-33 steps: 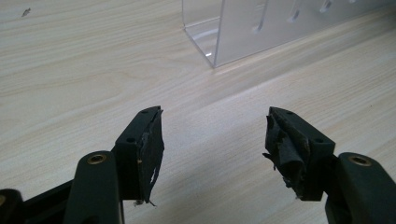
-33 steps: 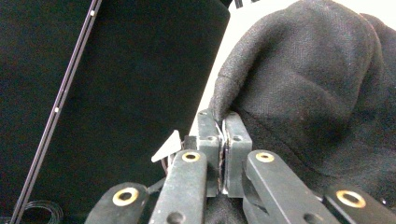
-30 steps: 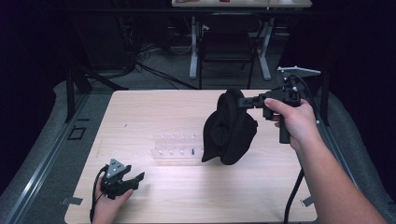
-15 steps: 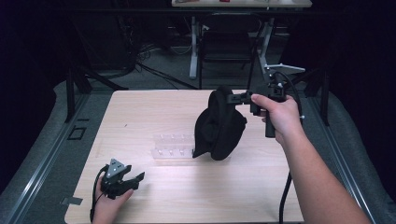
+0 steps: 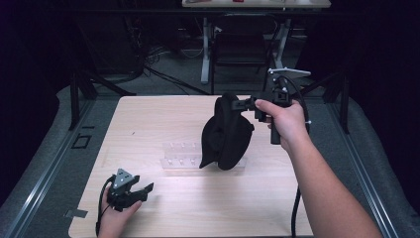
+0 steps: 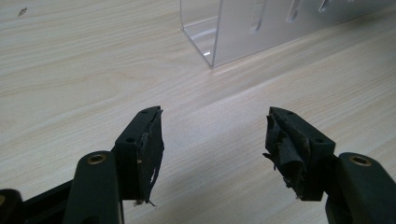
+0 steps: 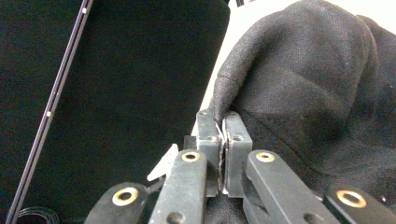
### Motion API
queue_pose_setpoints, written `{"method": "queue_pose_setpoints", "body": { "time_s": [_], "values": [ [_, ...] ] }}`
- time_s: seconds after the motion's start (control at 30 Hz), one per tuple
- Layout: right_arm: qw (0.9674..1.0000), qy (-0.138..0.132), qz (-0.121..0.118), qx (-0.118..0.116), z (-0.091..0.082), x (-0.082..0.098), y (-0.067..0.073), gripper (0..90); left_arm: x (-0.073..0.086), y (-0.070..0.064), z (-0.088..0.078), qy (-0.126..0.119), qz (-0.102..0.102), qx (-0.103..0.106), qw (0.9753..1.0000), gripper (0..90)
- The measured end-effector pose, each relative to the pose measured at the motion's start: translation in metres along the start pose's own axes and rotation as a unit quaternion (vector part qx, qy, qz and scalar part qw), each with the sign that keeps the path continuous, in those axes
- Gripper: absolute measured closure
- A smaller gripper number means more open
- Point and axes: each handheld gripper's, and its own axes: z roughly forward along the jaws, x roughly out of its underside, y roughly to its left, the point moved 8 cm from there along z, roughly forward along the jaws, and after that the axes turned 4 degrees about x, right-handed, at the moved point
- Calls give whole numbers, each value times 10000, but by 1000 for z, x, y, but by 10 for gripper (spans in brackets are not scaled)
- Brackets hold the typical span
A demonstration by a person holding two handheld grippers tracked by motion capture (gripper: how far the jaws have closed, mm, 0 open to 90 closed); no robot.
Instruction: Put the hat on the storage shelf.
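A black fabric cap (image 5: 225, 133) hangs from my right gripper (image 5: 246, 104), which is shut on its upper edge above the table's middle. In the right gripper view the jaws pinch the fabric (image 7: 299, 88) at my right gripper (image 7: 222, 121). The cap's lower part hangs over the right end of a clear plastic rack (image 5: 181, 154). My left gripper (image 5: 145, 191) rests open at the table's near left corner with nothing between its fingers. In the left gripper view my left gripper (image 6: 215, 135) stands open over bare wood, and the clear rack (image 6: 252, 25) lies ahead.
The wooden table (image 5: 148, 119) is bordered by grey floor and metal rails (image 5: 44, 168). A chair and desk legs (image 5: 237, 44) stand beyond the far edge. A cable (image 5: 296, 208) trails from the right gripper along the forearm.
My right gripper has carried the cap leftward, bringing it over the right end of the clear rack. The left gripper has stayed put.
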Motion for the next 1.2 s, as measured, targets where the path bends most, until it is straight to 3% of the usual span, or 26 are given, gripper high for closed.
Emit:
{"method": "queue_pose_setpoints", "body": {
  "time_s": [0.2,0.4,0.7,1.07,1.2],
  "values": [
    [10000,-36,-4,-25,7,-2,5,879,-2,-4,-1,-46,47,60,10000,360],
    [9997,-89,46,-218,17,-4,11,880,-8,-9,-4,-214,166,79,9996,365],
    [9993,-336,165,-30,9,-8,7,881,-9,-9,-6,-290,122,74,9995,369],
    [9990,-385,194,-91,10,-11,7,880,-11,-9,-5,-324,116,96,9994,370],
    [9991,-397,125,84,6,-12,9,880,-11,-10,-5,-319,114,101,9994,370]
  ]
}}
